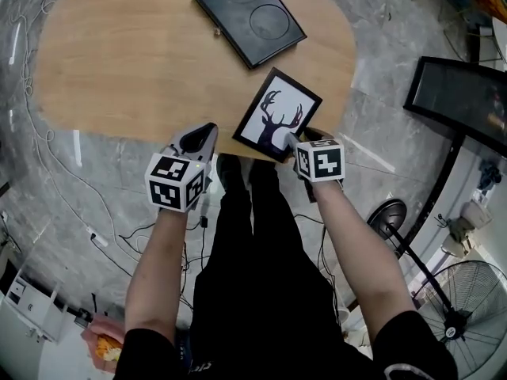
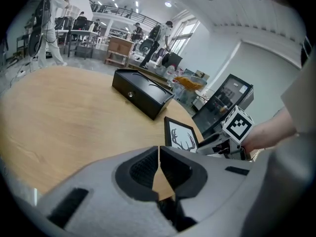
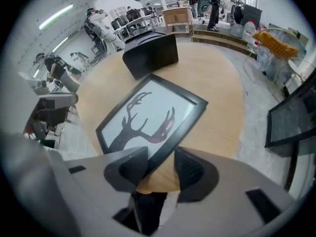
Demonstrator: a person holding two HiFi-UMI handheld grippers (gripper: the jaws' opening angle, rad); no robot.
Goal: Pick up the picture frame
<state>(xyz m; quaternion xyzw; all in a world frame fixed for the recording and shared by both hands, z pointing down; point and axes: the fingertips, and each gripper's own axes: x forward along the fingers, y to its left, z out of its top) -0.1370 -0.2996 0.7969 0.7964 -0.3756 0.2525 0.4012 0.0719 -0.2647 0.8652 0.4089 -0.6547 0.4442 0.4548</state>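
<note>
The picture frame [image 1: 277, 117], black-rimmed with a deer-head silhouette on white, lies flat at the near right edge of the round wooden table [image 1: 119, 70]. My right gripper [image 1: 295, 137] points steeply down at its near corner. In the right gripper view the picture frame [image 3: 148, 115] has its near edge between the jaws of the right gripper [image 3: 158, 164]; one jaw lies over the glass, and bare wood shows between the other and the rim. My left gripper [image 1: 202, 133] hangs shut and empty over the table's near edge, left of the picture frame [image 2: 181, 135].
A flat black box [image 1: 247, 14] with two rings on its top sits at the table's far side, behind the frame. On the marble floor to the right stand a dark panel [image 1: 463, 101] and a fan [image 1: 459, 307]. Cables [image 1: 47, 180] trail at the left.
</note>
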